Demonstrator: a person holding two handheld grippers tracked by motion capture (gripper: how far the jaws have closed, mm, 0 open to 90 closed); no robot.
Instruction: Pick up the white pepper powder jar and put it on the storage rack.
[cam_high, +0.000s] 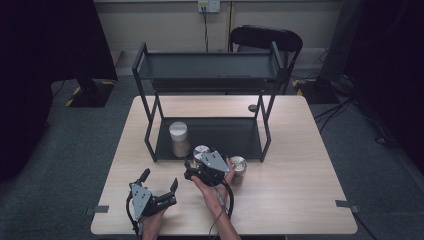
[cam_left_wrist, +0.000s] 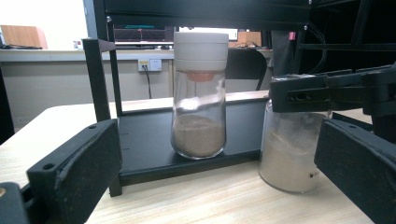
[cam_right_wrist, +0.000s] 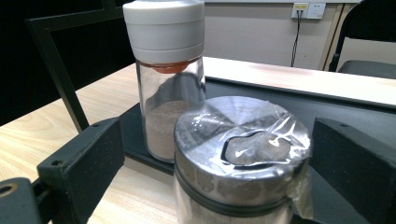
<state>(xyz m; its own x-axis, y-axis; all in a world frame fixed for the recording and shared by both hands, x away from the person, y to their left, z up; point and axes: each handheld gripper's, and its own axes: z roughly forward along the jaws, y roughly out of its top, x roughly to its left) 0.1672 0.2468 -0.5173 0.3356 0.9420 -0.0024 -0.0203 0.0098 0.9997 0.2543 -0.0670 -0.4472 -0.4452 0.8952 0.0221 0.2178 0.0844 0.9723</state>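
A glass jar with a steel lid (cam_right_wrist: 240, 149) and pale powder stands on the table just in front of the black rack's bottom shelf (cam_high: 235, 137). My right gripper (cam_high: 201, 157) is open, its jaws on either side of this jar (cam_high: 201, 151) without touching it. From the left gripper view the same jar (cam_left_wrist: 292, 149) stands at the right with a right-gripper finger (cam_left_wrist: 322, 93) across its top. A white-lidded jar (cam_high: 179, 137) of brown powder stands on the shelf. My left gripper (cam_high: 160, 178) rests open and empty at the table's front left.
A second steel-lidded jar (cam_high: 238, 165) sits on the table right of my right hand. The two-tier black rack (cam_high: 207, 67) takes up the table's far middle. A black chair (cam_high: 265, 37) stands behind the table. A small dark disc (cam_high: 252, 107) lies near the rack's back right leg.
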